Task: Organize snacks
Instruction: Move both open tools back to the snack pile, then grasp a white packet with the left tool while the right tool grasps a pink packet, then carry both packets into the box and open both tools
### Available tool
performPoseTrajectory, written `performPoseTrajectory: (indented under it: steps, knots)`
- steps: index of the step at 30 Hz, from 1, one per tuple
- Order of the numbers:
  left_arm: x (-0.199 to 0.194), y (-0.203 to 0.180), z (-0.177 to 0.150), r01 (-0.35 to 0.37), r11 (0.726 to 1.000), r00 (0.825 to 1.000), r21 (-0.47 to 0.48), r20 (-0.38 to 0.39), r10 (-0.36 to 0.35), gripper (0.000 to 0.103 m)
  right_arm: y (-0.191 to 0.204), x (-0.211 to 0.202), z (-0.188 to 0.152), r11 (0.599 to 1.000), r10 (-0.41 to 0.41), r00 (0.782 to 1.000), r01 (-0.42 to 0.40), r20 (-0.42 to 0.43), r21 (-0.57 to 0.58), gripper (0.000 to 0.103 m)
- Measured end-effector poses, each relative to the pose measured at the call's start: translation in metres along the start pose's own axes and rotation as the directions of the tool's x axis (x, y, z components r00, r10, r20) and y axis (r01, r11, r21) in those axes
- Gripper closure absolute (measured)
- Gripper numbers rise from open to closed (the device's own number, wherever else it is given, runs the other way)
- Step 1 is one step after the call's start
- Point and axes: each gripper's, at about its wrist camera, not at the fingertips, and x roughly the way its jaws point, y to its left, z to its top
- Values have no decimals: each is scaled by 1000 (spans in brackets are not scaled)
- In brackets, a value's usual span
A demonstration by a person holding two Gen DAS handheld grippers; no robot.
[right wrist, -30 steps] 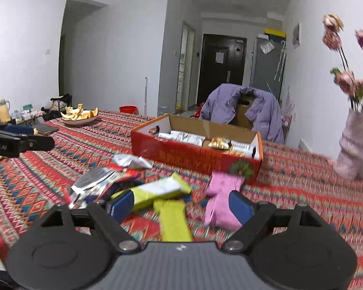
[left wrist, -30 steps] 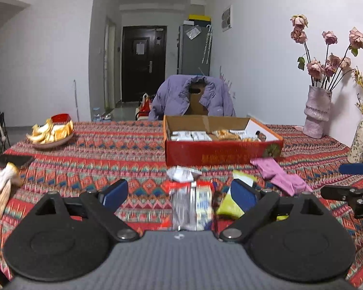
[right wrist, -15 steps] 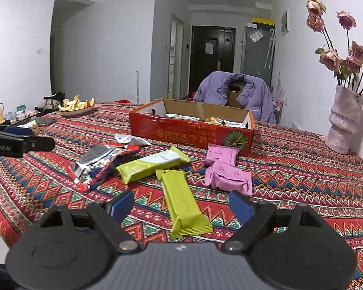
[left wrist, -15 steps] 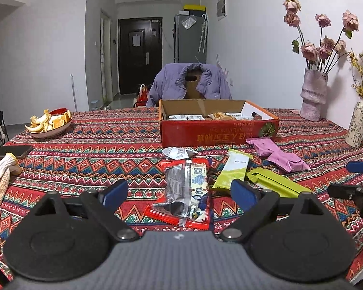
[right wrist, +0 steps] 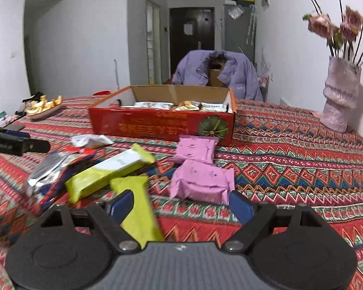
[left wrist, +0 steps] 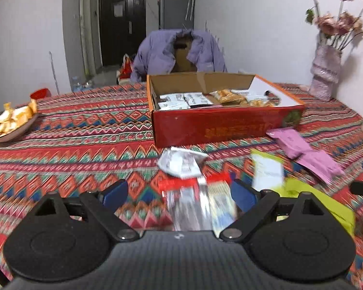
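I have both grippers spread wide and holding nothing. My left gripper [left wrist: 179,193] hangs over the red-edged clear plastic snack packet [left wrist: 198,203], which lies flat on the zigzag-patterned red tablecloth [left wrist: 84,130], near the red cardboard box [left wrist: 225,125] but short of its front wall. My right gripper [right wrist: 181,205] sits low just before the nearer pink foil pouch [right wrist: 202,181], with the lime-green wrapped bar [right wrist: 138,207] crossing its left finger.

For the pickup, I judge I should lower the left gripper so its fingers straddle the packet's narrow width, then close gently; the film looks slippery and thin, so a bite at mid-length should stop it drooping.

The packet's long axis runs roughly away from me toward the box, red end farthest, though blur in the left wrist view makes its outline uncertain. The green bar also points lengthwise toward the box, leaning slightly left. The pink pouch lies crosswise, long side facing me.
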Motion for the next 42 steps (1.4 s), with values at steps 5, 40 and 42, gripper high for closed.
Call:
performPoseTrajectory:
  steps: [5,40,42]
  knots:
    - [62,9,26,23,1000,998,-14,-58,-24,11,-14,39,10,997,-16,999,19,-38,69,18]
    - [-58,10,10,42,972,991,-233,131,-11,61,-23,-18,1,998,10,1000,-11,24,65,41]
    - [-66,8,10,43,969,990,-243,140,-9,61,-22,-25,4,997,30,999,-33,43,65,41]
